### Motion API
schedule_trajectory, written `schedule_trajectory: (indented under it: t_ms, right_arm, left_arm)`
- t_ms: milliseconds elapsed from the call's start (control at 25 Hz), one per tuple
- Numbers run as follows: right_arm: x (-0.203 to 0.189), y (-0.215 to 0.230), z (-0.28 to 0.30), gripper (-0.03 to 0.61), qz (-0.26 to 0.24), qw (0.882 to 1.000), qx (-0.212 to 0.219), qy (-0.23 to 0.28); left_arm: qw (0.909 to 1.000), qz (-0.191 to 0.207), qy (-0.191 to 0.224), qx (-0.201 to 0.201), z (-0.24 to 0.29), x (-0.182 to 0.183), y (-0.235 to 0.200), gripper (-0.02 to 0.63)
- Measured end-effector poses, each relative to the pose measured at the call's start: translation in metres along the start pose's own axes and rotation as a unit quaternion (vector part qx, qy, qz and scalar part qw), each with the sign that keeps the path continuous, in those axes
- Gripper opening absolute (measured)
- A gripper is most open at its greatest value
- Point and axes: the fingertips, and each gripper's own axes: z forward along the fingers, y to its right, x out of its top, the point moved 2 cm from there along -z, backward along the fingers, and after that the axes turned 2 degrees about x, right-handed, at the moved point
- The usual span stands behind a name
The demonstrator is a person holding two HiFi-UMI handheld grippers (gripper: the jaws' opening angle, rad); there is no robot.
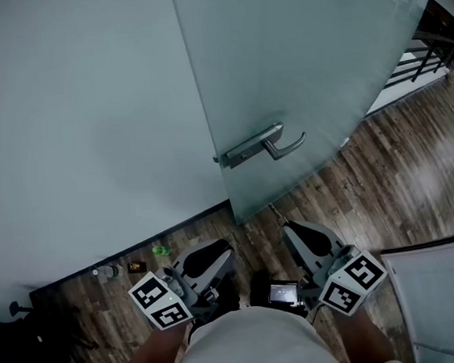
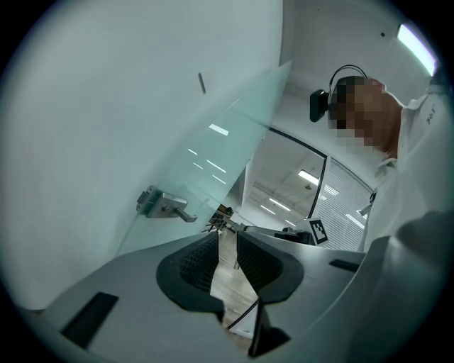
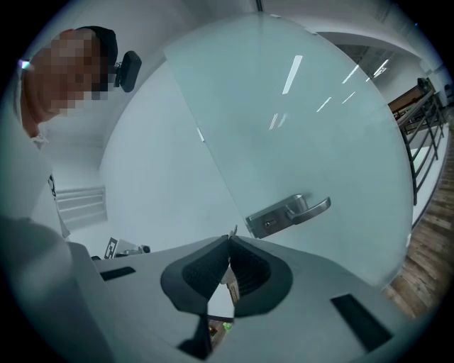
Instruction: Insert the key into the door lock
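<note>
A frosted glass door (image 1: 296,62) carries a metal lever handle with a lock plate (image 1: 259,145); the same lock plate (image 3: 287,211) is ahead and slightly right in the right gripper view. My right gripper (image 1: 287,227) is shut on a small key (image 1: 274,211), whose tip (image 3: 233,231) pokes out past the jaws toward the door, well short of the lock. My left gripper (image 1: 227,253) is held beside it, low and left of the handle. Its jaws (image 2: 227,237) stand slightly apart with nothing between them. The handle (image 2: 164,203) is ahead and to the left in the left gripper view.
The door meets a pale wall (image 1: 74,126) on the left. Small items, a green one (image 1: 160,251) and a bottle (image 1: 105,270), lie on the wooden floor (image 1: 399,179) by the wall. A dark chair (image 1: 20,342) stands at lower left, a railing (image 1: 428,51) at upper right.
</note>
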Motion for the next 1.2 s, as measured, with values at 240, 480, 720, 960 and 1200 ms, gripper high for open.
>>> schedule_trajectory:
  t_ms: [240,480,720,960,1200]
  right_arm:
    - [-0.004,-0.008,0.010,0.017,0.002,1.000,-0.014,0.006]
    - [-0.003,-0.008,0.013,0.017,0.002,1.000,-0.026,0.008]
    - [-0.003,-0.005,0.012,0.017,0.001,1.000,-0.031,0.005]
    - [0.000,0.003,0.016,0.017,-0.007,0.999,-0.034,0.002]
    - [0.011,0.017,0.029,0.017,-0.029,0.999,-0.040,0.000]
  left_arm:
    - [0.9998,0.002,-0.010,-0.015,-0.006,0.008,-0.011,0.092]
    - [0.9997,-0.005,-0.013,-0.022,-0.007,0.010,-0.017,0.091]
    - [0.9995,-0.008,-0.014,-0.026,-0.004,0.010,-0.018,0.091]
    - [0.9997,0.014,-0.016,-0.011,0.003,0.020,-0.028,0.092]
    - [0.9987,0.047,-0.012,0.010,0.016,0.041,-0.049,0.095]
